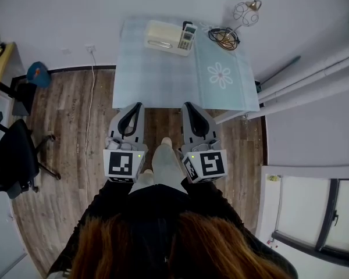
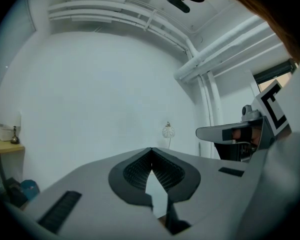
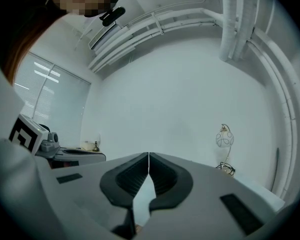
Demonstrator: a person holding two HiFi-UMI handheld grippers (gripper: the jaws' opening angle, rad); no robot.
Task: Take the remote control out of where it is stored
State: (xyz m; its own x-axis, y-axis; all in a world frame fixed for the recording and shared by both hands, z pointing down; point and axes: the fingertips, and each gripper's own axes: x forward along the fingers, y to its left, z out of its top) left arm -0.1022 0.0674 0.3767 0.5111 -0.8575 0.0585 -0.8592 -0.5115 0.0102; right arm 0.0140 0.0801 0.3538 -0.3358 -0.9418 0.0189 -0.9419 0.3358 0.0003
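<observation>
Left gripper (image 2: pixel 151 149): jaws together, nothing between them. Right gripper (image 3: pixel 148 154): same, pads meet at the tips, empty. Both point level at the wall and are held side by side at the person's front, well short of the table (image 1: pixel 163 80).

Remote (image 1: pixel 188 38) is at the far side of the table, close to the wall, at the right end of a cream holder (image 1: pixel 161 36). It looks propped in or against the holder with its button face showing. How deep it sits I can't tell from here.

Handling, my read:
- Small hard plastic shell, so light and stiff. No crush risk at moderate squeeze.
- Smooth casing, likely slippery. Ribbed pads should help.
- Best grip is across the two long side edges on the exposed end, not on the button face, where the pads would press keys and sit unevenly.
- Pull along its length to clear the holder. Prying sideways could tip the holder.
- Holder looks light too and may come along. The spare gripper can pin it down.

Nearby: a coiled cable (image 1: pixel 224 38) just right of the remote and a wire lamp (image 1: pixel 247 13) beyond it. Approach from the front or left to avoid snagging.
</observation>
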